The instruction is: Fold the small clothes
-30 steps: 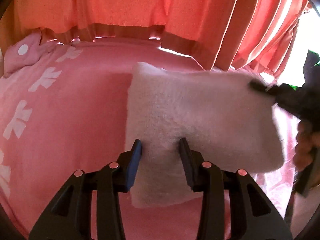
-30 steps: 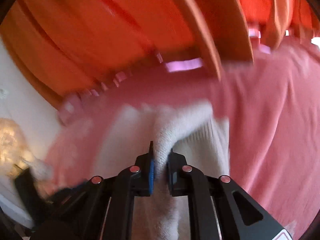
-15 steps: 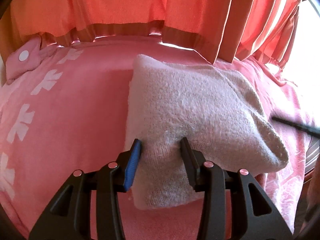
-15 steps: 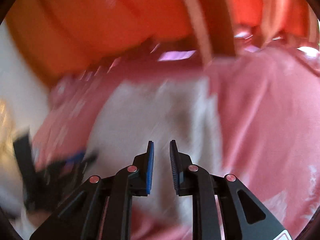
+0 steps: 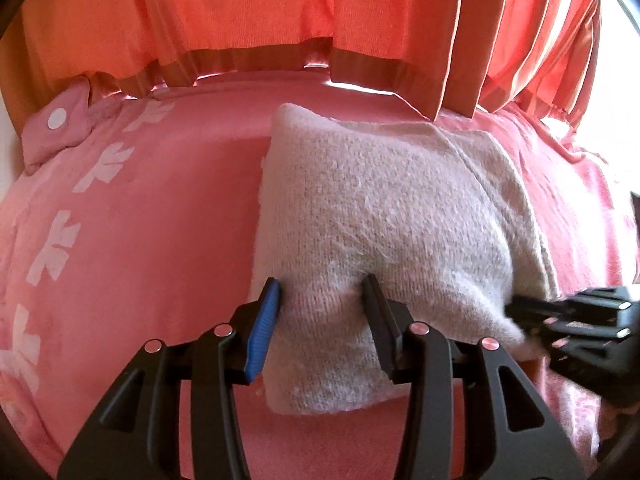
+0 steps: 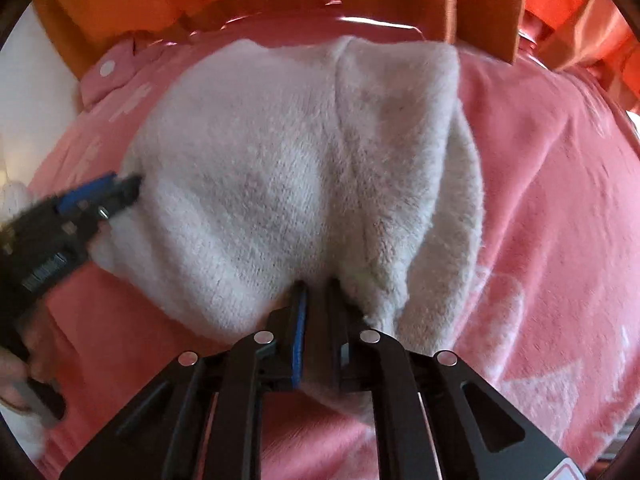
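A folded white fuzzy knit garment [image 5: 392, 216] lies on a pink bedspread [image 5: 168, 216]. My left gripper [image 5: 324, 288] is open, its fingers straddling the garment's near edge and resting on it. The right gripper [image 5: 524, 308] shows at the right of that view, at the garment's right edge. In the right wrist view the garment [image 6: 280, 168] fills the middle. My right gripper [image 6: 318, 288] has its jaws nearly closed on the garment's near edge, cloth bunched around the tips. The left gripper [image 6: 120, 188] touches the garment's left edge there.
Orange curtains [image 5: 260, 12] hang along the far side of the bed. A pink polka-dot cloth [image 5: 56, 128] lies at the far left. The bedspread carries white bow prints [image 5: 60, 240]. A white wall [image 6: 36, 92] stands at the left in the right wrist view.
My right gripper let go of the garment, swung away, then came back to its near edge and narrowed its jaws there. My left gripper stayed put, open on the garment.
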`<state>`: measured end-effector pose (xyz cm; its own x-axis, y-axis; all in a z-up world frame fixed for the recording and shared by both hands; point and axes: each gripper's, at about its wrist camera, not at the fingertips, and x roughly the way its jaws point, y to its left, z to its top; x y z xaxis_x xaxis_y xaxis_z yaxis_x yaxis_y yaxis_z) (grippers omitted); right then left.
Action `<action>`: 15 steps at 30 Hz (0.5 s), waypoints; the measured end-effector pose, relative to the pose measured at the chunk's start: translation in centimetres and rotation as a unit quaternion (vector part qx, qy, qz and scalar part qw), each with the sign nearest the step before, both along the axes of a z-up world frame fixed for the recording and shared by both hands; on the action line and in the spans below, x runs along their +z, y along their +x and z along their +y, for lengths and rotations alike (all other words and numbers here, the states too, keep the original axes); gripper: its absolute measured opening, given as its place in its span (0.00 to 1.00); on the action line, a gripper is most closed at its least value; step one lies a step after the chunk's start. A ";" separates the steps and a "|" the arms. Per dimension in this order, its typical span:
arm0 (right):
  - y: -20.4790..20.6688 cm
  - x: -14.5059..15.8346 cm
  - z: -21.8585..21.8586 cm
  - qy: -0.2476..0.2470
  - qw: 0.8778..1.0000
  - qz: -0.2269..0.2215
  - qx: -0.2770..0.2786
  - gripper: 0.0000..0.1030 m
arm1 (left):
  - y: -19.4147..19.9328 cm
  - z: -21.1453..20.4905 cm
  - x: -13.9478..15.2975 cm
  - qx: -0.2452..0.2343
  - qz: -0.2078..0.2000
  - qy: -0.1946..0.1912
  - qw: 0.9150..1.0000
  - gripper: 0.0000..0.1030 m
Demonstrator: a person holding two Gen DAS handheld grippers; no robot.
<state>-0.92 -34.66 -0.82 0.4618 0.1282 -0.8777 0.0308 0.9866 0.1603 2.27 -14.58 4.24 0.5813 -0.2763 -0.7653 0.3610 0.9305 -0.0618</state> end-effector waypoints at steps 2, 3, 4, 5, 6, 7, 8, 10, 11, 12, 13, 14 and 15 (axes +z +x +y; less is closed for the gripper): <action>-0.8 1.7 -0.5 0.012 0.999 -0.031 -0.009 0.19 | 0.0 0.3 0.4 0.003 0.008 -0.011 1.000 0.42; -1.5 2.3 -0.7 0.016 0.999 -0.040 -0.016 0.25 | 0.1 0.6 0.7 0.003 0.011 -0.020 1.000 0.43; -2.1 3.0 -1.3 0.027 0.997 -0.058 -0.032 0.39 | 0.0 1.0 1.0 0.003 0.016 -0.033 0.999 0.47; -2.6 3.5 -2.2 0.037 0.995 -0.074 -0.050 0.56 | 0.1 1.6 1.5 -0.001 0.023 -0.061 0.998 0.55; -2.8 3.7 -3.1 0.040 0.993 -0.085 -0.066 0.63 | 0.3 2.4 1.8 -0.002 0.030 -0.093 0.995 0.61; -3.0 3.7 -4.2 0.040 0.991 -0.094 -0.082 0.68 | 0.8 3.2 2.0 0.002 0.039 -0.123 0.992 0.76; -2.9 3.6 -5.2 0.041 0.990 -0.098 -0.097 0.69 | 1.1 3.6 2.0 0.006 0.044 -0.139 0.989 0.86; -2.3 2.6 -6.7 0.056 0.988 -0.087 -0.111 0.71 | 2.7 4.7 1.6 0.018 0.063 -0.179 0.982 0.87; -1.6 1.8 -7.5 0.075 0.987 -0.077 -0.118 0.72 | 3.3 4.8 1.3 0.020 0.074 -0.187 0.979 0.88; -1.1 0.8 -8.0 0.097 0.986 -0.067 -0.120 0.73 | 4.3 5.0 0.6 0.023 0.090 -0.197 0.976 0.88; -0.3 0.0 -8.5 0.118 0.984 -0.055 -0.121 0.74 | 5.1 5.1 0.0 0.029 0.102 -0.203 0.973 0.88; 0.8 -1.5 -8.9 0.149 0.980 -0.034 -0.124 0.74 | 5.9 5.1 -0.8 0.031 0.117 -0.210 0.970 0.88; 1.4 -2.1 -9.0 0.171 0.977 -0.024 -0.122 0.74 | 6.5 5.0 -1.5 0.028 0.135 -0.215 0.967 0.88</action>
